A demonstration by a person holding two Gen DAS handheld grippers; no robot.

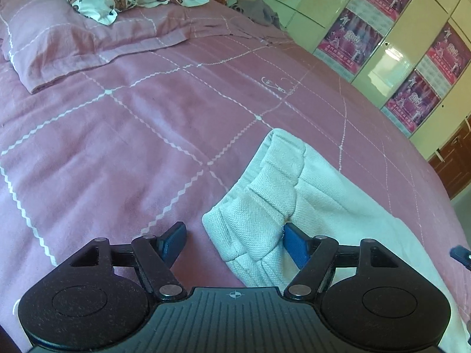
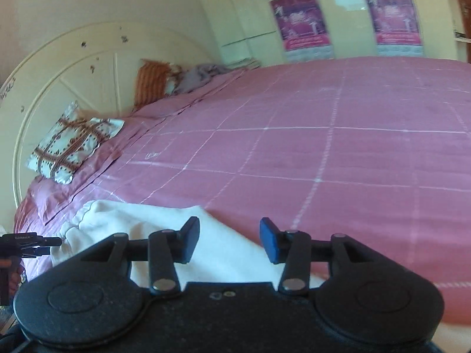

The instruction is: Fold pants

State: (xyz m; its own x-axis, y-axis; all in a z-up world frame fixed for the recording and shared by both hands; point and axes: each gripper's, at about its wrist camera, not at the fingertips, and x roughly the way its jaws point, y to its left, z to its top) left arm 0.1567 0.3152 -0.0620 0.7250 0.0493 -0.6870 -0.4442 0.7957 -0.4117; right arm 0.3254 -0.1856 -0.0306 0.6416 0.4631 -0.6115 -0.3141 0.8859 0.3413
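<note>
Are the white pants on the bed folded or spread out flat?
Folded, at least once: the white pants lie doubled, waistband layers stacked, on the pink bedspread. Their far end is out of view.

White pants [image 1: 294, 194] lie bunched on the pink bedspread [image 1: 117, 135], waistband seemingly touching the left gripper's [image 1: 234, 239] parted fingers.

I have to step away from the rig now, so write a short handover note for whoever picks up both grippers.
Left gripper: open, holding nothing; the elastic waistband of the white pants lies between its fingers, touching only the right-hand pad.
Right gripper: open, empty, above the pants' far edge and the pink bedspread.
Pants: lying on the near part of the bed, apparently folded over at least once, waistband bunched.
Done: what looks like a first fold, both grips let go.
Left: probably smooth the fabric and make the remaining fold; the full length of the pants is out of view.
</note>
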